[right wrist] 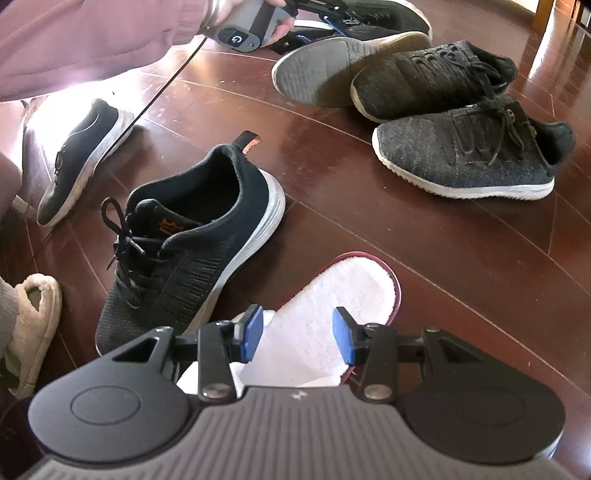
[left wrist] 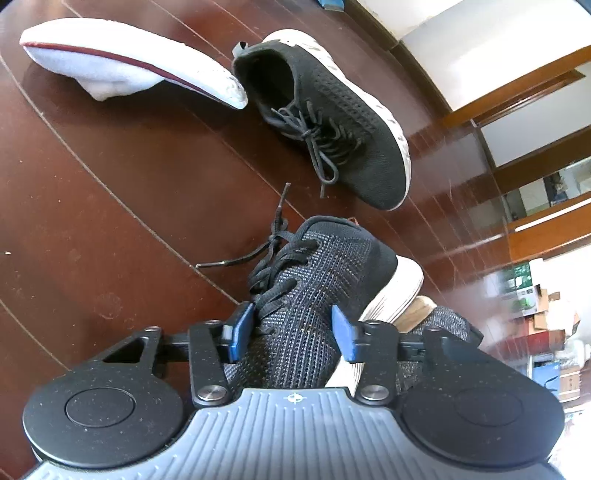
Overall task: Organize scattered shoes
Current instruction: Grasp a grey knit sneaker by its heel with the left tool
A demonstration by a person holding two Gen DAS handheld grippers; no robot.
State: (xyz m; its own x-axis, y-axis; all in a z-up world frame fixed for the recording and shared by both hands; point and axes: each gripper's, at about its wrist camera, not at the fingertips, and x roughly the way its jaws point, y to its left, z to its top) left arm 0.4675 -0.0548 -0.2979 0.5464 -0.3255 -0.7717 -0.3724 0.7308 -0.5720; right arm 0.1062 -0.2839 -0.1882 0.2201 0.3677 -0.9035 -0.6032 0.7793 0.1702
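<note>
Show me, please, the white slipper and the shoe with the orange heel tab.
white slipper (right wrist: 332, 295): right wrist view, on its fluffy insole.
shoe with the orange heel tab (right wrist: 207, 243): right wrist view, on its black side.

Left wrist view: toe of the knit sneaker (left wrist: 314, 295) hidden behind the gripper body. A second grey knit shoe (left wrist: 447, 321) shows only a sliver behind the sneaker and the right finger. Shelves and boxes (left wrist: 532, 295) far right are blurred, contents unreadable.

Right wrist view: near end of the white slipper (right wrist: 332, 314) lost under the gripper body. Beige fuzzy slipper (right wrist: 33, 325) cut by the left edge. Far dark shoe (right wrist: 388, 14) cut by the top edge.
</note>
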